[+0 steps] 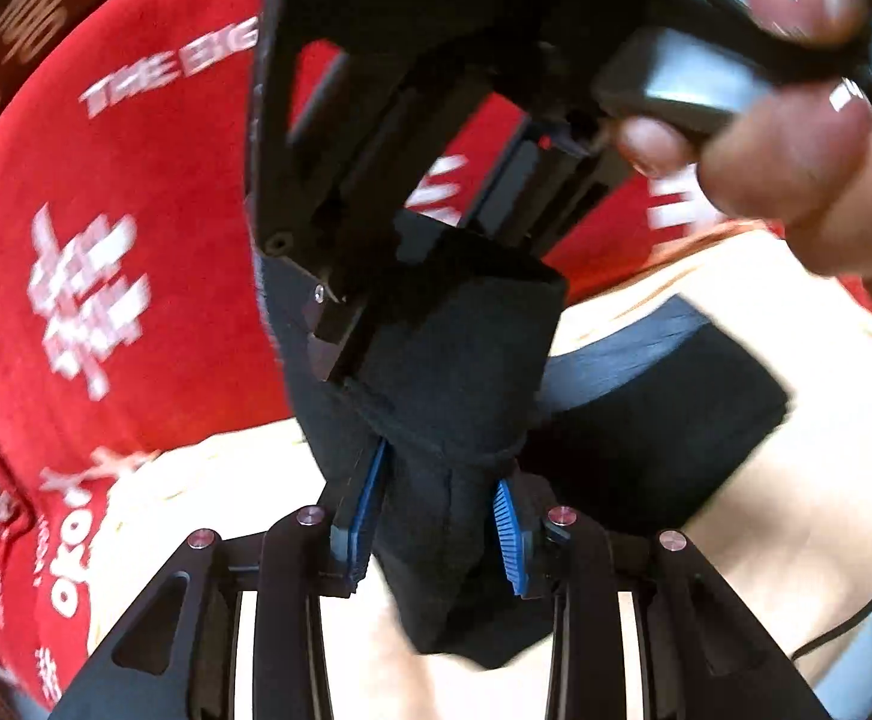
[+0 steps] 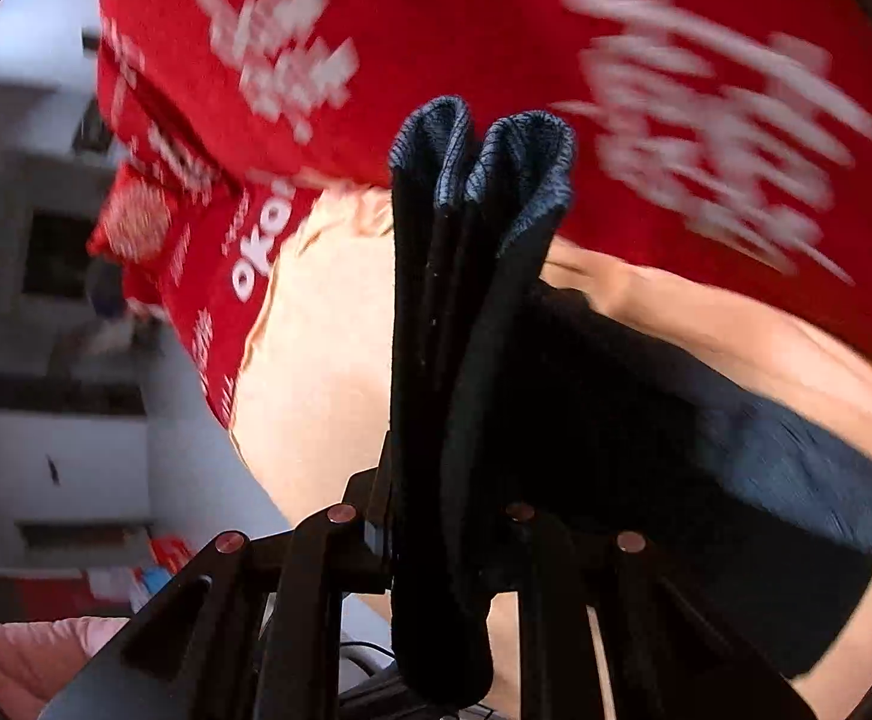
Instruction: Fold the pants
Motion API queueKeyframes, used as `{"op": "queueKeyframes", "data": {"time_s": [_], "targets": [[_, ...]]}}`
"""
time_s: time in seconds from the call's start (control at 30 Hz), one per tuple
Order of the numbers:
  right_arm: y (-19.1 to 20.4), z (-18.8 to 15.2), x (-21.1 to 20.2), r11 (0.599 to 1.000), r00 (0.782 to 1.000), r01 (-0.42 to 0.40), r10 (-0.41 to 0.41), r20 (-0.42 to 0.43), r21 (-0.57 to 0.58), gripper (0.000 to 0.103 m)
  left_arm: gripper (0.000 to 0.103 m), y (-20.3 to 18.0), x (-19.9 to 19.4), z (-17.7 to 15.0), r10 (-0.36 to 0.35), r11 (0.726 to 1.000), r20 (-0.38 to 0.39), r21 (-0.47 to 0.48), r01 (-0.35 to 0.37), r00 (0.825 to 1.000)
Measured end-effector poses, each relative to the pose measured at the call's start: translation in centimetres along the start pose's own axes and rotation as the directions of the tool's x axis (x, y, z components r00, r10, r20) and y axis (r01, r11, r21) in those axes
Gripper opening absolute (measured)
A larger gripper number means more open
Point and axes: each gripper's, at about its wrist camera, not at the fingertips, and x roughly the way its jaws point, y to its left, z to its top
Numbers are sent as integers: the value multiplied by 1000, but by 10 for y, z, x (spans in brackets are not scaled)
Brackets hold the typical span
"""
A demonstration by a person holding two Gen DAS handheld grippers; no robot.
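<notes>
Left tool (image 1: 442,516): I see it clenched on a bunched fold of the pants (image 1: 454,360).
Right tool (image 2: 436,534): clamped on another gathered part.
Pants: partly lifted over the cream bench (image 1: 226,516).

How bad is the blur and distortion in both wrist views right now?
Left wrist view: white print on the red cloth smears with motion blur; the pants between the left gripper pads stay fairly sharp; the hand up close is soft. Right wrist view: heavier streaking on the red cloth; the pants' folded edge in the right gripper stays readable; fisheye bends the shelves at the left.
</notes>
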Motion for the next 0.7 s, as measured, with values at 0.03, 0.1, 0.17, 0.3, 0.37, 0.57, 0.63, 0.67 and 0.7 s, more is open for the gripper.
{"op": "queueKeyframes", "data": {"time_s": [0.03,0.1,0.17,0.3,0.37,0.57,0.63,0.67,0.7], "targets": [[-15,-10,-16,1000,1000,-10,9,23,23,18,34,-14,-1,6,-17,1000,1,14,17,1000],[-42,-29,-37,998,998,-15,11,62,63,18,34,-47,0,16,-48,997,-6,54,49,999],[-72,-47,-52,993,996,-20,10,87,113,18,34,-80,7,23,-59,993,-21,104,61,998],[-133,-77,-66,975,994,-34,10,108,218,18,34,-136,28,25,-86,978,-66,185,97,994],[-161,-90,-67,964,993,-47,16,117,263,18,34,-159,39,23,-92,970,-89,218,109,992],[-225,-108,-45,930,994,-39,-3,113,366,20,34,-188,74,15,-73,956,-174,269,118,982],[-237,-113,-33,920,993,-55,11,114,389,21,47,-190,81,9,-75,956,-219,260,132,973],[-240,-115,-31,917,992,-62,15,122,393,21,49,-186,81,4,-88,959,-234,243,146,968],[-241,-116,-29,917,992,-66,17,127,395,21,49,-182,79,2,-102,962,-244,223,158,965]]}}
